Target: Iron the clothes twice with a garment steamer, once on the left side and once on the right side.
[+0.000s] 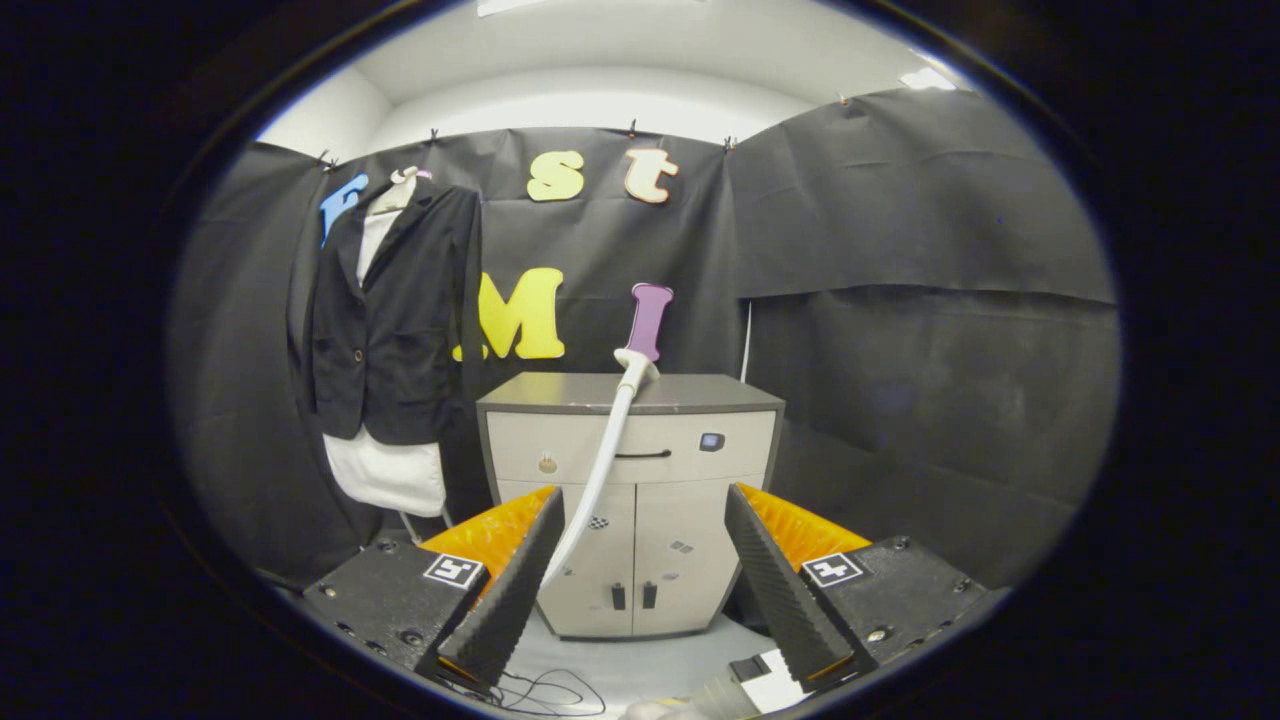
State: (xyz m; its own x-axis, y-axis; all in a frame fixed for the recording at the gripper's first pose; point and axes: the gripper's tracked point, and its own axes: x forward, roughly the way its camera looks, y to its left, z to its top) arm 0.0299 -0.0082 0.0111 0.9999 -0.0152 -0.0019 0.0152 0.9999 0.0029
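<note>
The garment steamer's purple oblong handle (650,318) stands upright at the far end of the scene, above the top of a low cabinet, with a white collar under it and a smooth white hose (600,470) curving down across the cabinet's front towards the near left finger. The clothes hang to the left of it against the black cloth wall (920,300): a black matte blazer with a buttoned front (395,325) on a pale hanger (402,190), and under it a white shirt (385,475) whose rounded hem falls below the blazer's edge.

The beige boxy cabinet with a grey flat top (640,500) has one drawer with a slim dark handle and two doors below, each with a small dark pull. It stands on a pale floor (640,665), where thin dark cables (545,690) loop near the fingers.

The gripper (640,650) is well short of the cabinet and steamer. Its jaws stand wide open with nothing between them; the two wedge-shaped fingers have ribbed, saw-toothed inner faces, and each sits on a block bearing a square black-and-white marker.
</note>
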